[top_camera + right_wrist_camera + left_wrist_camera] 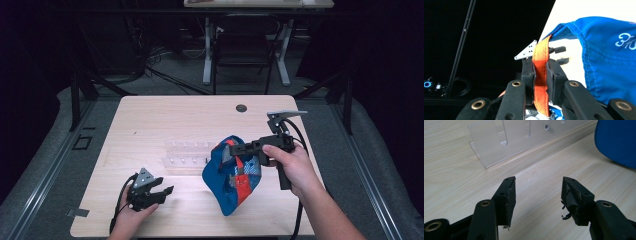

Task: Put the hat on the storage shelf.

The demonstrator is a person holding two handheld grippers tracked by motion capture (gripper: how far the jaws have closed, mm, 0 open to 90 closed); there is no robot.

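two grippers were in use. my right gripper (231, 150) was clamped on the orange strap (539, 75) of the blue cap (231, 181), holding it tilted over the table's (150, 115) right half. my left gripper (169, 191) rested low at the front left, jaws apart and empty. the clear rack (186, 153) lay just behind the cap. judged progress: cap lifted; placing it remained.
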